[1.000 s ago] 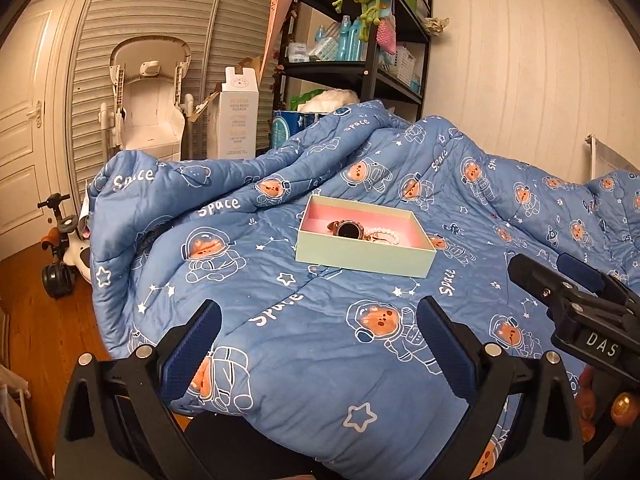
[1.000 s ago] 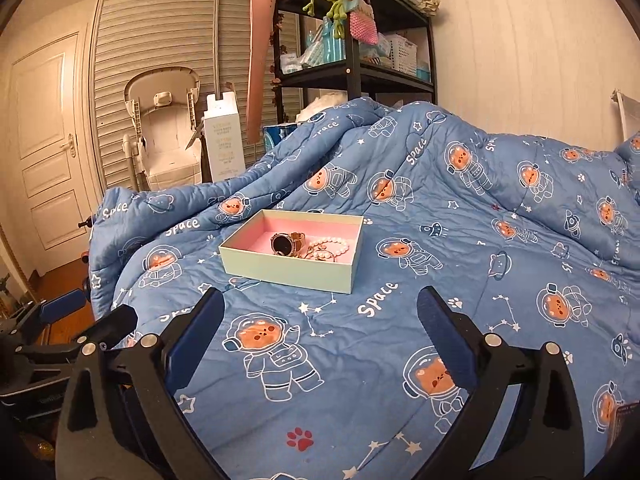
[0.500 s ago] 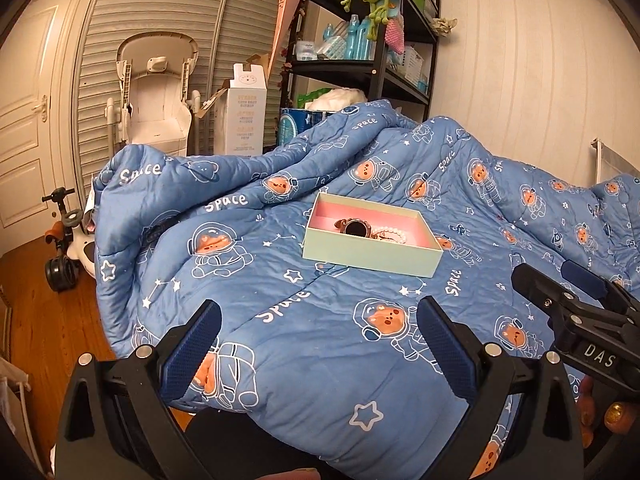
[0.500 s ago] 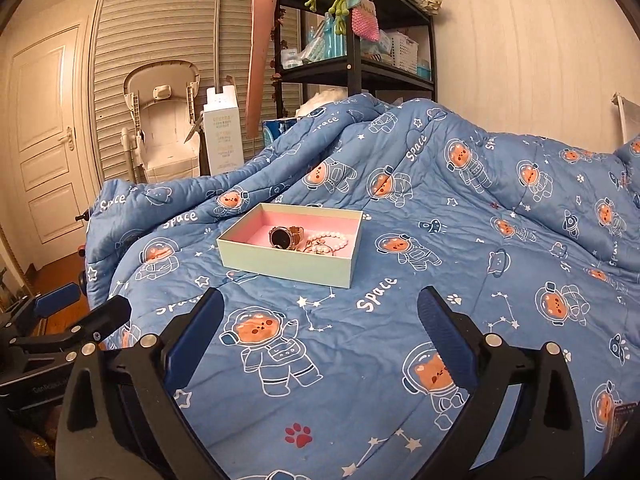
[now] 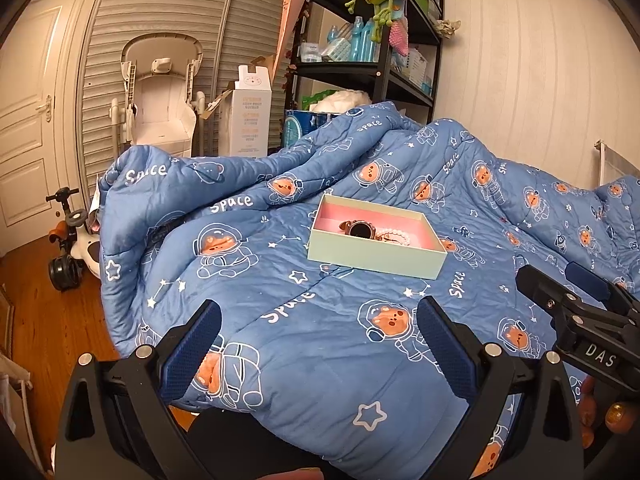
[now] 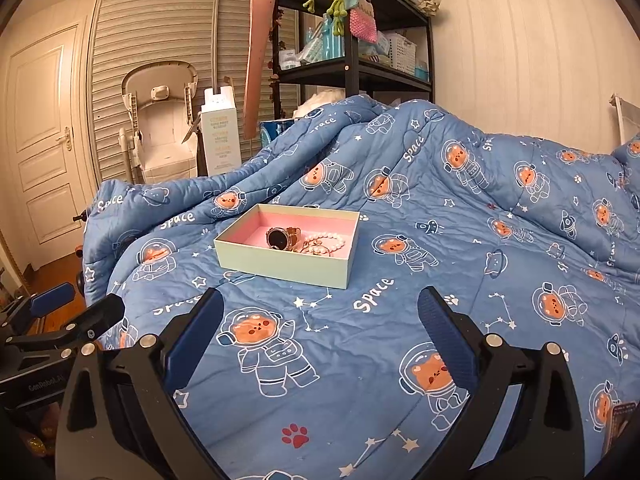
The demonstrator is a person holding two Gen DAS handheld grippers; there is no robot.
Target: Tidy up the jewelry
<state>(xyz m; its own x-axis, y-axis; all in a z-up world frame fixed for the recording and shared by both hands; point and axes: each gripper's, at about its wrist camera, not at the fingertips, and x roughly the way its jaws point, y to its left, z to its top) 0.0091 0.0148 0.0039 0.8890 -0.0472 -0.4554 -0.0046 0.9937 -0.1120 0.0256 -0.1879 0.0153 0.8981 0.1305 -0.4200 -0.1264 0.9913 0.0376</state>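
Left gripper [image 5: 318, 342]: the black two-finger tool with blue ribbed pads is hovering low over the near edge of the bed, jaws standing wide apart and holding nothing.
Right gripper [image 6: 320, 334]: the matching black tool is hanging just beside it on the right, jaws likewise spread wide and gripping nothing; its tips are also showing at the right edge of the left wrist view [image 5: 568, 284].
Bedding: the blue quilted duvet printed with astronaut bears, stars and the word "Space" [image 6: 460, 248] is lying rumpled across the bed, bunching into a ridge at the far side.
Box: the shallow pale-green cardboard box with a pink lining [image 6: 280, 268] is sitting flat on the duvet, ahead of both grippers and well apart from them.
Watch: the rose-gold wristwatch with a round dark face [image 6: 280, 237] is lying inside the box, near its middle.
Bracelet: the pale pearl-bead bracelet [image 6: 326, 243] is resting inside the box too, just beside the watch on its right, seemingly touching it.
Floor: the reddish wooden floor [image 5: 36, 304] is showing left of the bed, with a small white ride-on toy with black wheels [image 5: 70, 248] standing on it.
Behind the bed: the cream plastic high chair [image 5: 162, 92] and the tall white carton [image 5: 251, 114] are standing against the slatted doors.
Far corner: the black metal shelving unit [image 6: 352, 52] is holding bottles, baskets and a green knitted frog.
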